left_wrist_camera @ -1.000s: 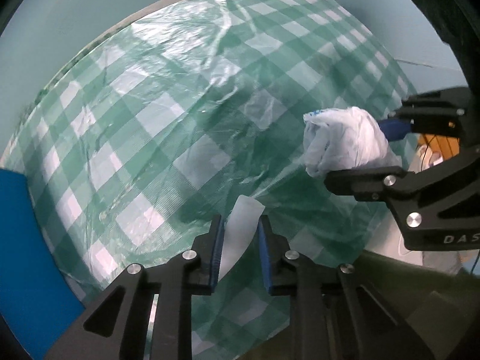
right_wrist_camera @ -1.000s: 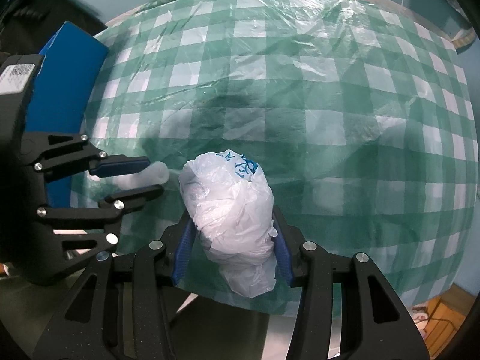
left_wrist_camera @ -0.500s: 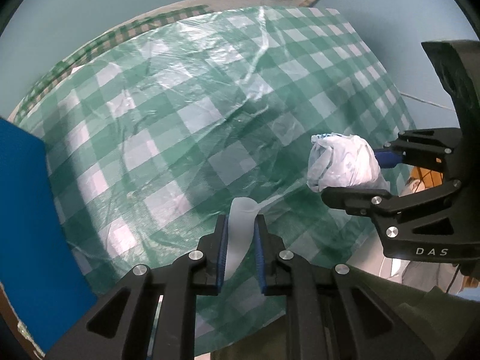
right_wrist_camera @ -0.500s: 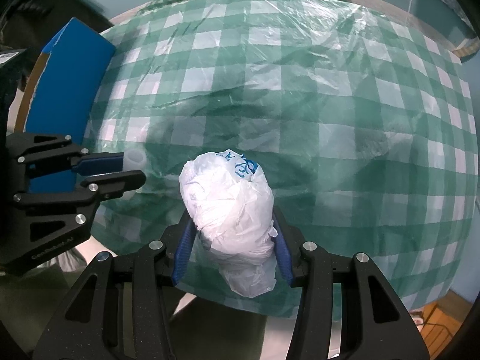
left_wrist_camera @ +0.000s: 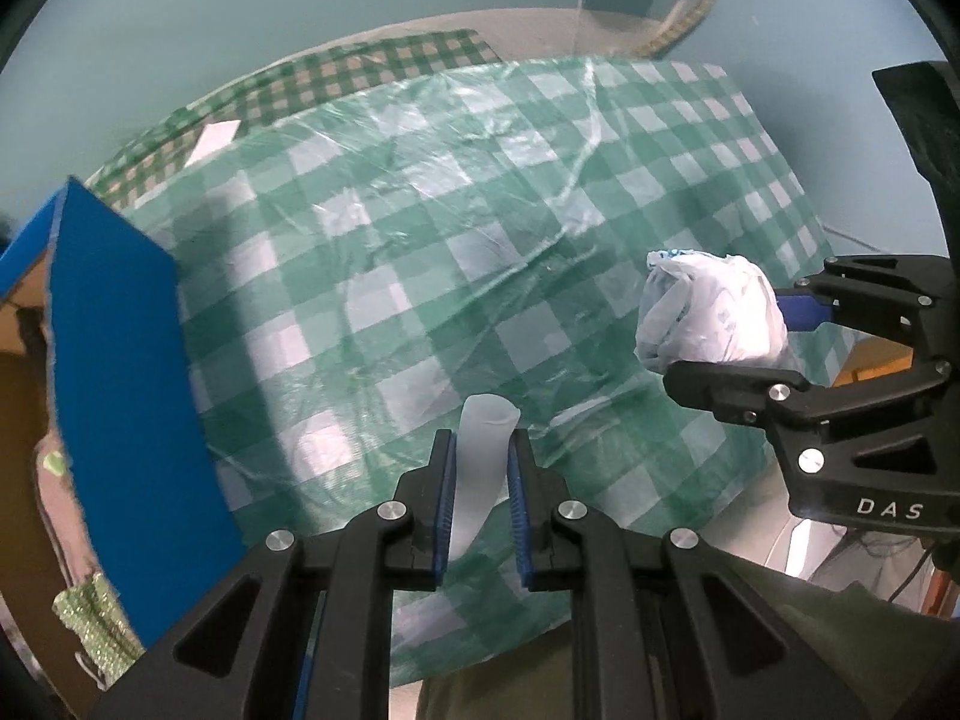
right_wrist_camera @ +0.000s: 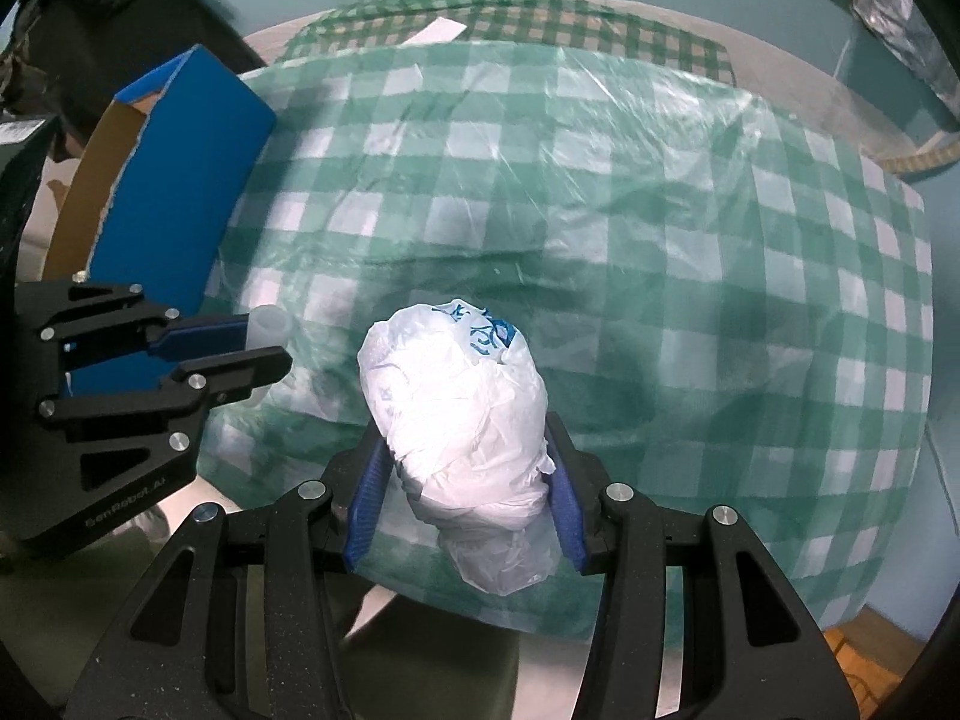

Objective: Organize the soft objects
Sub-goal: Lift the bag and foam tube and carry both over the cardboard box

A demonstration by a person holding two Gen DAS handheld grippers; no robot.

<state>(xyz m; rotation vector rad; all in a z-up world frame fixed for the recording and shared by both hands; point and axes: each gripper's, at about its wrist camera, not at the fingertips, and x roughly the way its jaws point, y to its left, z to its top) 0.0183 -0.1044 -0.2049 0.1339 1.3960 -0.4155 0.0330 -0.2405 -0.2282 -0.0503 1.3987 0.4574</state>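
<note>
Both pickups look done: left gripper has its fingers clenched on a small translucent soft tube, right gripper is grasping a balled-up white plastic bag. Both items hang clear above the desk, whose green checked cloth looks bare of other loose items. Left to do, my guess: drop them into the open blue cardboard box at the desk's left edge. Nothing released yet.

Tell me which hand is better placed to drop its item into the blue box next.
Left, probably. The left gripper, clamping a soft white tube, is right beside the blue box; the right gripper, holding the plastic bag, sits farther away.
</note>
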